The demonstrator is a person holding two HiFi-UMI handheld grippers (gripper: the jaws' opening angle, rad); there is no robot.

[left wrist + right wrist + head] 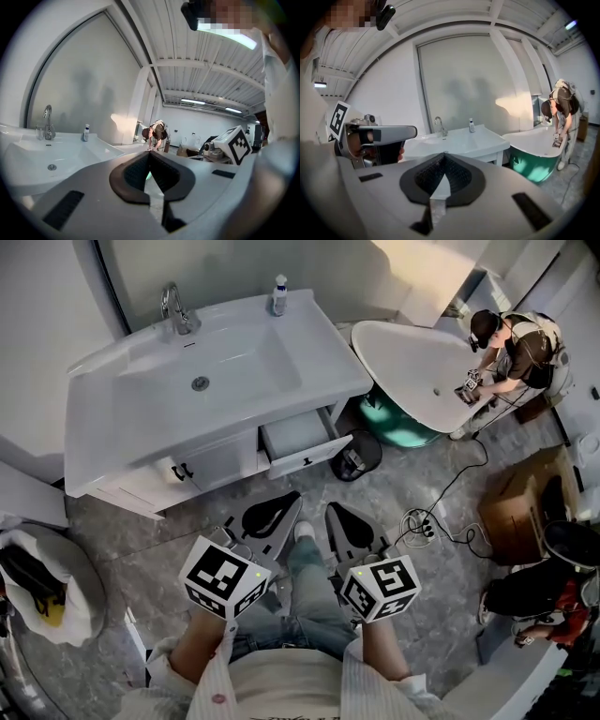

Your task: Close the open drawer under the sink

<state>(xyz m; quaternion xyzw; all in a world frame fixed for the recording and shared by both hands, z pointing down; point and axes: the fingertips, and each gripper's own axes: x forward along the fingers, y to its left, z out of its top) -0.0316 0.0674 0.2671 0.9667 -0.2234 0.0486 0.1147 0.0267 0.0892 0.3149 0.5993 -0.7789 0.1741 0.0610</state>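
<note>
Head view: the drawer (302, 440) hangs open under the sink (234, 362). The left gripper (270, 515) and right gripper (345, 521), both pressed together and empty, are well short of the sink. Next job, I think: reach the drawer front and push.

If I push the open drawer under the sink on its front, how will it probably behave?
The drawer looks empty, so it is probably light and should slide in easily. Its flat white front looks stiff and likely will not flex. It is wide, so a push near one end might skew it.
</note>
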